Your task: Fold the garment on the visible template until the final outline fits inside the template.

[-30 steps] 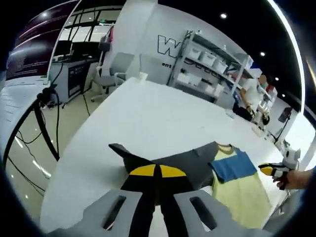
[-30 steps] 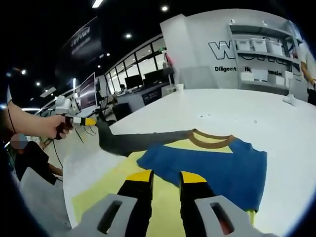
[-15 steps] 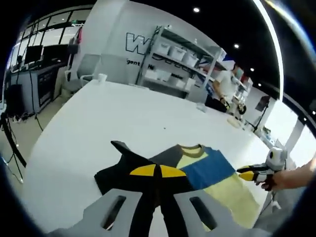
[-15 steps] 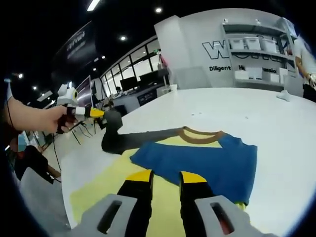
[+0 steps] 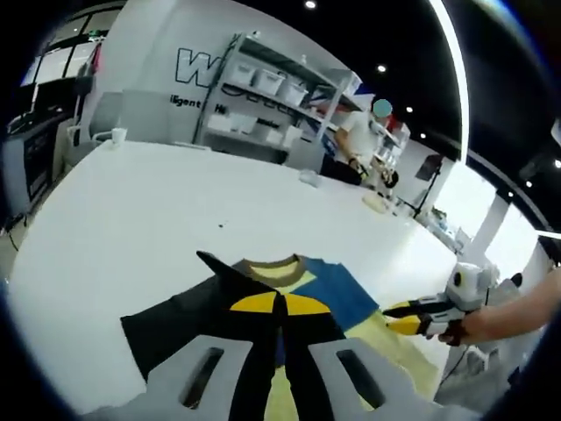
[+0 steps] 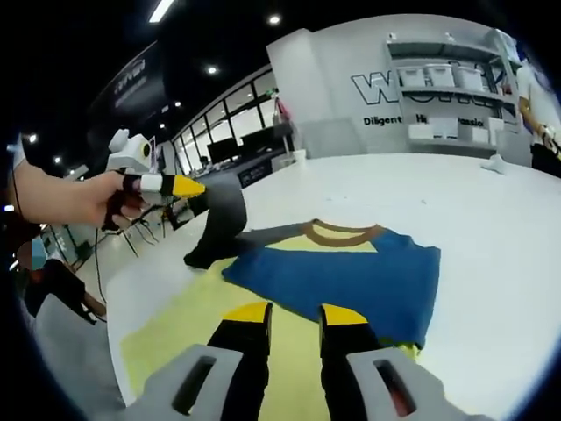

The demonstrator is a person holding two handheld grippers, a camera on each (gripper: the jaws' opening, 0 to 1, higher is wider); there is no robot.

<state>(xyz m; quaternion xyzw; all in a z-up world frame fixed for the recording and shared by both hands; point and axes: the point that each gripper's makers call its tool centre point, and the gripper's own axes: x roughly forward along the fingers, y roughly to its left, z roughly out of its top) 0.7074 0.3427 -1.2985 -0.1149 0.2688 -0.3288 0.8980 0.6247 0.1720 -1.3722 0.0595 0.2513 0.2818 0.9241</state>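
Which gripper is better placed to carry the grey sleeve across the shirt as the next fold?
Left. The left gripper is shut on the grey sleeve, lifted above the shirt. The right gripper hangs open over the yellow template, holding nothing.

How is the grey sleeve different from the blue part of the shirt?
The grey sleeve is lifted up, pinched in the left gripper; the blue part lies flat on the white table. The sleeve hangs bunched; the blue part is spread smooth. Both belong to one shirt.
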